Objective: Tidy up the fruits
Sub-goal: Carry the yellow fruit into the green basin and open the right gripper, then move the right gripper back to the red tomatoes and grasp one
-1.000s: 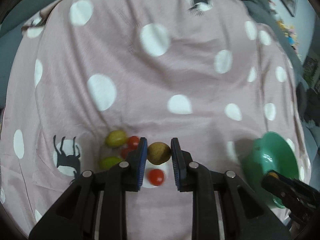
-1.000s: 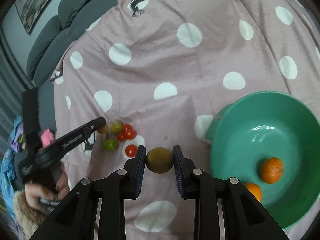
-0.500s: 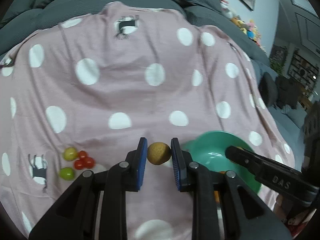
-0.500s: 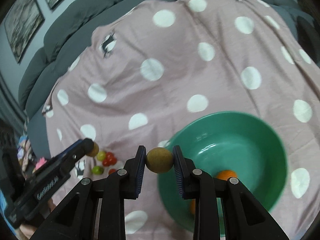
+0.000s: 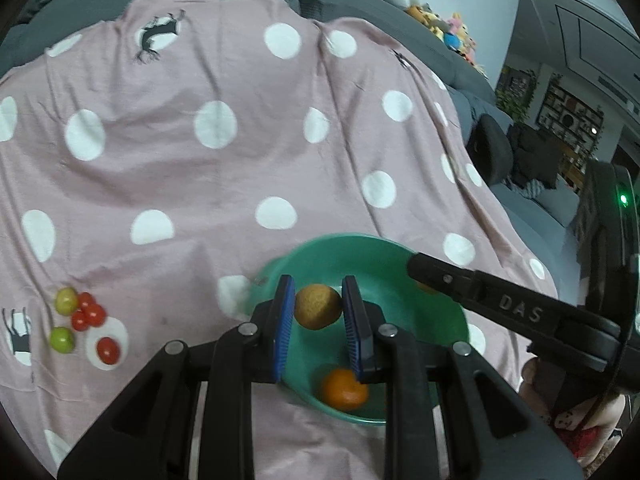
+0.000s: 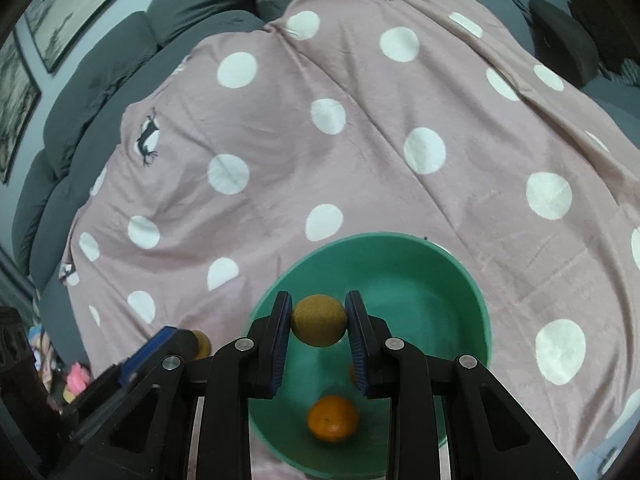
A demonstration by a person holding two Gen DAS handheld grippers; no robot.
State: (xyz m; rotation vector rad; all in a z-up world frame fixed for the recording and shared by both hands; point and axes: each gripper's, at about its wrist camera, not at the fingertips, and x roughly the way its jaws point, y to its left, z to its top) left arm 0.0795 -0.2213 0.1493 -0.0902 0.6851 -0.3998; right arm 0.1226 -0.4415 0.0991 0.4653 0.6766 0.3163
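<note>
My left gripper (image 5: 318, 308) is shut on a brown kiwi (image 5: 318, 306) and holds it above the green bowl (image 5: 440, 300). My right gripper (image 6: 319, 320) is shut on a second brown kiwi (image 6: 319, 320) over the same bowl (image 6: 460, 276). An orange (image 5: 345, 389) lies in the bowl; it also shows in the right wrist view (image 6: 333, 418), with a second orange (image 6: 353, 372) mostly hidden behind a finger. Small red tomatoes (image 5: 89, 315) and green fruits (image 5: 62, 339) lie on the cloth at left. The right gripper's arm (image 5: 512, 312) reaches in over the bowl's right rim.
A pink cloth with white dots (image 5: 216, 124) covers the surface, backed by a grey sofa (image 6: 100, 80). The left gripper's finger (image 6: 160, 348) with its kiwi (image 6: 200, 344) shows at lower left of the right wrist view. Shelves and toys stand far right (image 5: 568, 120).
Both grippers have carried their kiwis from beside the tomato pile rightward to above the green bowl. The fruit pile now lies far left of the left gripper.
</note>
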